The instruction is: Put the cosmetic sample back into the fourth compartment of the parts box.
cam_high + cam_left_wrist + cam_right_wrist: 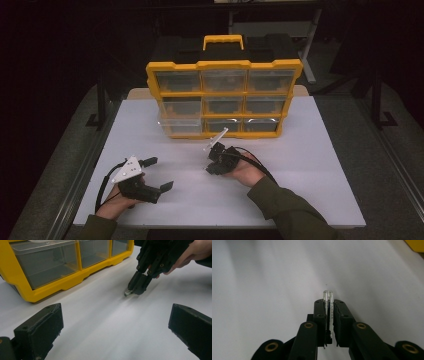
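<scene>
One organiser cabinet (224, 97), yellow frame with a yellow carry handle, stood upright at the far side of the white table (320, 165). Its front showed nine clear drawers, three rows of three. The bottom-left drawer (181, 126) sat pulled out a little past the frame; the other eight were flush. Drawer contents could not be made out.

Two hand-held grippers were in use, one per hand.

The right gripper (207, 167) was held near the table centre, in front of the cabinet, tips angled down toward the tabletop. Its jaws were clamped on one small clear tube (328, 298). In the right gripper view the tube lay lengthwise between the two pads, its rounded end sticking out just past the tips, with faint printing along its side. In the left gripper view the same tube end (128, 292) showed at the tips, at or just above the table surface; contact could not be confirmed.

The left gripper (159, 173) was held low over the near left part of the table, well apart from the right one and pointing toward it. Its jaws stood wide apart with nothing between them, bare tabletop showing in the gap.

Two sleeves, dark green, entered from the near edge.
</scene>
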Motion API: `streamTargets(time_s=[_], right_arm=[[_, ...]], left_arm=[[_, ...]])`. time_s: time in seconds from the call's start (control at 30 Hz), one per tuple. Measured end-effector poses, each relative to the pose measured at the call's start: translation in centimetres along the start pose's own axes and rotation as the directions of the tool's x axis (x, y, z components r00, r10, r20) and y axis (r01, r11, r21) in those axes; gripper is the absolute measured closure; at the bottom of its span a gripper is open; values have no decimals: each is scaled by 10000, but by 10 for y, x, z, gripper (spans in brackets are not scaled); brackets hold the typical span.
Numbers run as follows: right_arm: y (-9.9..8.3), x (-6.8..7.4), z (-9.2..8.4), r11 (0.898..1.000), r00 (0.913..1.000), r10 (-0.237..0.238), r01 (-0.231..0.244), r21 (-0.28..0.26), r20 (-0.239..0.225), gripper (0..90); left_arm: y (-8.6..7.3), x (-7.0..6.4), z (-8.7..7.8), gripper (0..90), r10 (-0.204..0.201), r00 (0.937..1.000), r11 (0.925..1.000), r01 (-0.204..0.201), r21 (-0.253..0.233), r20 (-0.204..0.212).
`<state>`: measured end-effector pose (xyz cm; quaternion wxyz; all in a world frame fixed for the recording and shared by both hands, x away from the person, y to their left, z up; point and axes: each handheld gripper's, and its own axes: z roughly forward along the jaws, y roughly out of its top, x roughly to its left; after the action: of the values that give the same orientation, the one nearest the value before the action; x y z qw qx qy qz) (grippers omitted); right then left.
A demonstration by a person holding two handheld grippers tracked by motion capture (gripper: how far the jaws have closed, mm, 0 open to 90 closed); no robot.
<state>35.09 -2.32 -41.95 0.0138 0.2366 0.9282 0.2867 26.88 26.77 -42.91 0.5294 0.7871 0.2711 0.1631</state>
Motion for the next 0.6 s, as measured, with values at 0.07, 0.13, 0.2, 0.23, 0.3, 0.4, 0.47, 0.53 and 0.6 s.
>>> streamTargets(time_s=[0.07,0.13,0.2,0.23,0.3,0.4,0.47,0.53,0.6], right_arm=[[0,-3,-2,9999,9999,-90,90,-67,-60,806],[0,-4,-3,9999,9999,-120,120,-36,-41,806],[0,-5,-5,10000,10000,-27,27,29,-56,806],[0,-5,-6,10000,10000,-30,30,28,-76,806],[1,-6,-7,9999,9999,-145,145,16,-71,806],[3,-7,-10,9999,9999,-120,120,65,-83,806],[4,-8,-12,9999,9999,-143,144,79,-91,806],[6,-8,-15,9999,9999,-140,140,100,-52,806],[8,-9,-18,9999,9999,-111,112,99,-92,806]], left_arm=[[0,0,0,0,44,10000,10000,-44,2,4],[0,0,0,0,-31,10000,10000,31,3,21],[0,0,0,0,-12,10000,10000,12,36,24],[0,0,0,0,-18,10000,10000,17,37,25],[0,0,0,0,-14,10000,10000,14,27,26],[0,0,0,0,-13,10000,10000,13,27,25],[0,0,0,0,-5,10000,10000,5,34,15],[0,0,0,0,-17,10000,10000,17,27,31],[0,0,0,0,-1,10000,10000,1,7,42]])
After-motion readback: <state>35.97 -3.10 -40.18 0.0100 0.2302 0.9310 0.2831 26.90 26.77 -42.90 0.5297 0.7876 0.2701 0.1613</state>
